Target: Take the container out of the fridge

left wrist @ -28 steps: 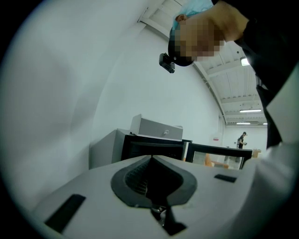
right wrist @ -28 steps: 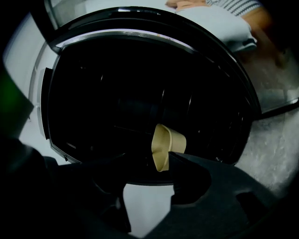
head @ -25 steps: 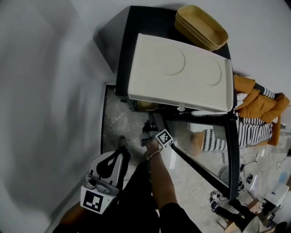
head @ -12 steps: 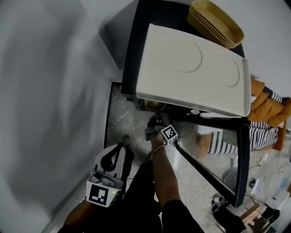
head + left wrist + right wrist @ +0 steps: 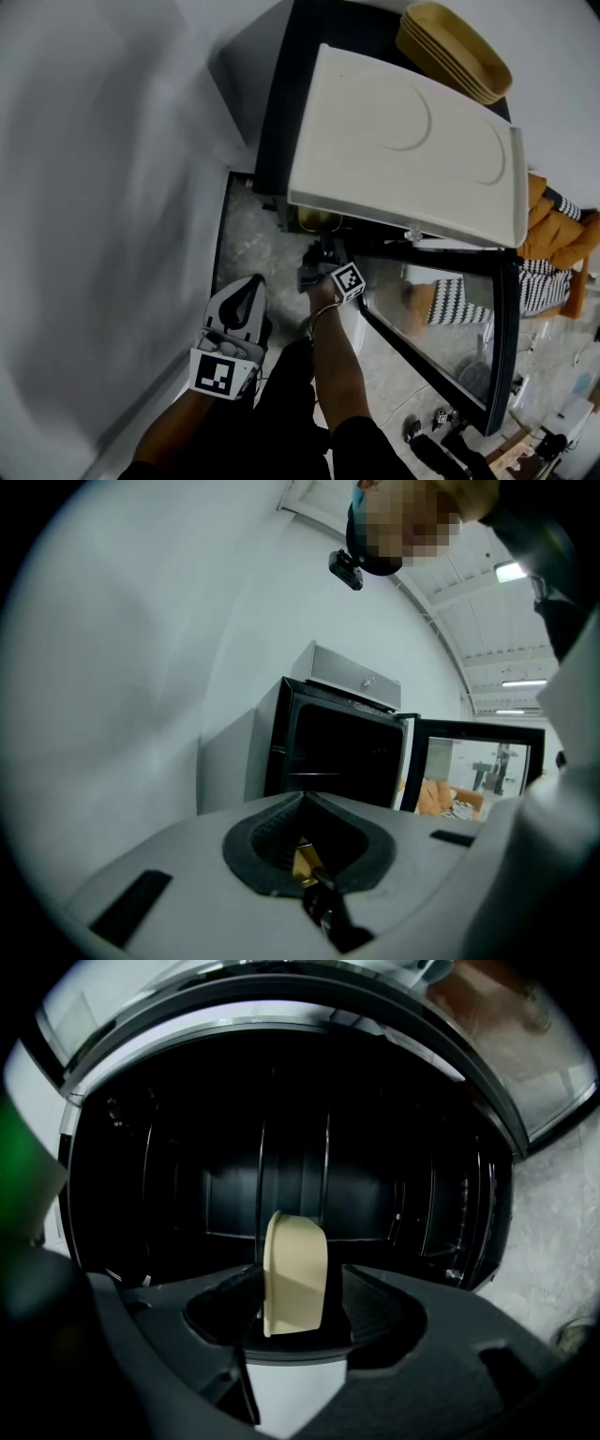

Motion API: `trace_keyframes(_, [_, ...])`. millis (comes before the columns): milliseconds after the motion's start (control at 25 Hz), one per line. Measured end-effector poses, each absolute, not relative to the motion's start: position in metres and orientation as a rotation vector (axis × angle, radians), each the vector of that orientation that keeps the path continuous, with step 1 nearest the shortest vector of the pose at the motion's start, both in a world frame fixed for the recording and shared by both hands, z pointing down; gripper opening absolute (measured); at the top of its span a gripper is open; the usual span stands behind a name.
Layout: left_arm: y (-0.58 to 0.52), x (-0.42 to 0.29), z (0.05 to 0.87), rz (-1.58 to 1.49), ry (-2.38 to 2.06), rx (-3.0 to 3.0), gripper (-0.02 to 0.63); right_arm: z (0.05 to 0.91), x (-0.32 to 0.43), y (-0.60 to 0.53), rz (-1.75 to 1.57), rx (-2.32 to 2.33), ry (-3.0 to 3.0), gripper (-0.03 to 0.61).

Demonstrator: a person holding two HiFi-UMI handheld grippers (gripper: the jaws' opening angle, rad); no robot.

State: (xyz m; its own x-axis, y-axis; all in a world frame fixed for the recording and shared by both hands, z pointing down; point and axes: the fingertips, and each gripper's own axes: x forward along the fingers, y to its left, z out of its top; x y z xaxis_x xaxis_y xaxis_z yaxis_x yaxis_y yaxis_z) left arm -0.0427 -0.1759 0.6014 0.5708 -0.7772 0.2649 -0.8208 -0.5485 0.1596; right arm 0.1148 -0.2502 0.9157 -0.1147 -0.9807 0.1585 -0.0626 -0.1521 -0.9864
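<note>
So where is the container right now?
In the right gripper view, the cream container is held between the fingers of the right gripper, just in front of the open black fridge.

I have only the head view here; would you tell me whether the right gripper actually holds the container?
Observer: Yes. In the right gripper view, the right gripper has its jaws on a beige container, which stands on edge between them.
Operator: Thank you. Is anything else inside the fridge?
Observer: The fridge is dark behind the container, and I make out nothing else in it.
Operator: And what about the left gripper?
Observer: The left gripper has its jaws together, with nothing between them.
</note>
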Motion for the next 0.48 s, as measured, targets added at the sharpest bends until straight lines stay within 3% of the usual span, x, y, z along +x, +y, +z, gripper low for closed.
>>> trace_keyframes(280, [-0.185,-0.037,0.617,0.199,-1.343,2.531,0.005,0.916,0.115,-0.250,-1.372,-1.317,1.268,0.202])
trace_keyframes(480, [-0.182,-0.039,0.620,0.199,-1.350,2.515,0.005,0.915,0.115,-0.253,-1.355,-1.296,1.261,0.199])
